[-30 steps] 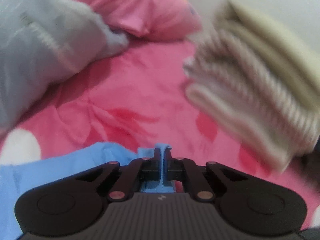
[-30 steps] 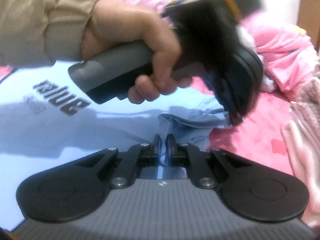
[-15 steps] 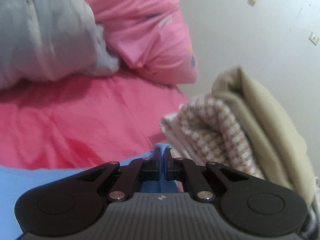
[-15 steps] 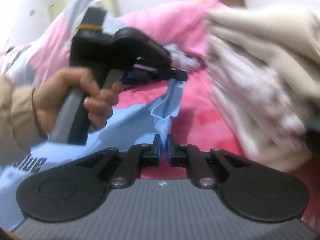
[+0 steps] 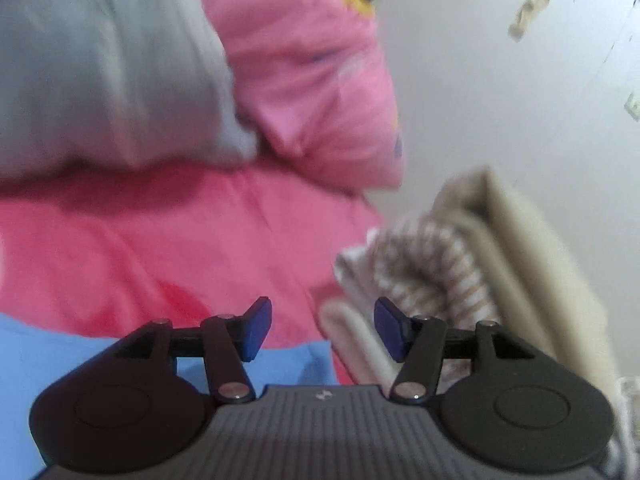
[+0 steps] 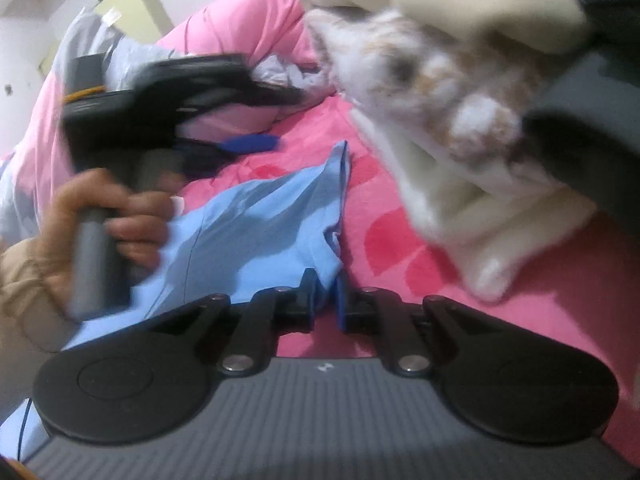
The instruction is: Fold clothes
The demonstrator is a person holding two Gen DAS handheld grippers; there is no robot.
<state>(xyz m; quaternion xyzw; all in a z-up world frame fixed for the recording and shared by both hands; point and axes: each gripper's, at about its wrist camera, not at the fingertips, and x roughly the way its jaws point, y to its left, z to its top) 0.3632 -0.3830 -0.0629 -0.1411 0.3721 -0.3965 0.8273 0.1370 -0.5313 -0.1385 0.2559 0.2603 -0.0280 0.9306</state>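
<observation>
Pinching 1 blue shirt [image 6: 256,224] w/ right gripper [image 6: 326,300] fingers, left gripper [image 5: 320,326] just opened, empty, 1 folded stack [image 5: 460,280]

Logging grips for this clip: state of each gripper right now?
Left gripper: open, jaws just opened, nothing between them.
Right gripper: shut on the blue shirt.

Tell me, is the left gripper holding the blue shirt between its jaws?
No. The left gripper has its jaws apart with nothing between them; the blue shirt lies below.
</observation>
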